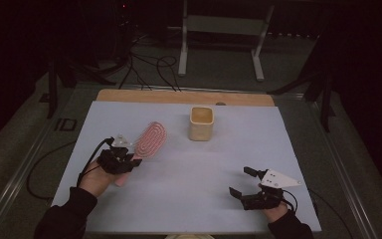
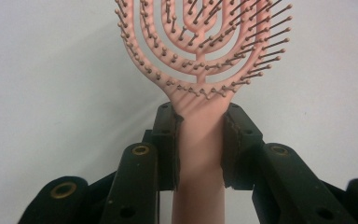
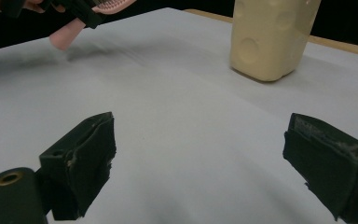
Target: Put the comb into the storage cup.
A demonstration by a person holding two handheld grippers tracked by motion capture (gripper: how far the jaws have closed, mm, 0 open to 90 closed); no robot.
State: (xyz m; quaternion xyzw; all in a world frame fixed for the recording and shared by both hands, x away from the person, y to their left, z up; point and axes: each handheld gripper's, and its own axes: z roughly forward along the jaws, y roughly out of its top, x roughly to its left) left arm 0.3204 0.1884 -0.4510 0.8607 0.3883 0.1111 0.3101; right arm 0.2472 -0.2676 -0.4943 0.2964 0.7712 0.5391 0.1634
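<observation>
The left gripper [image 2: 200, 144] is clamped on the light, stiff hairbrush [image 2: 200, 70] at its smooth handle, near the desk's left edge; the right gripper [image 3: 205, 163] stands apart.

The high view looks forward and down from above the person's side, taking in the whole grey mat [image 1: 189, 169], the wooden tabletop [image 1: 179, 96] at its far edge and the floor beyond. The left gripper view sits very close behind its own jaws, looking along the pink hairbrush [image 2: 200, 70] onto the mat. The right gripper view rides low near the mat's near right corner, facing across it toward the far edge. It shares with the high view the cream cup [image 3: 272, 35], seen near the far edge, and the brush handle at the left.
</observation>
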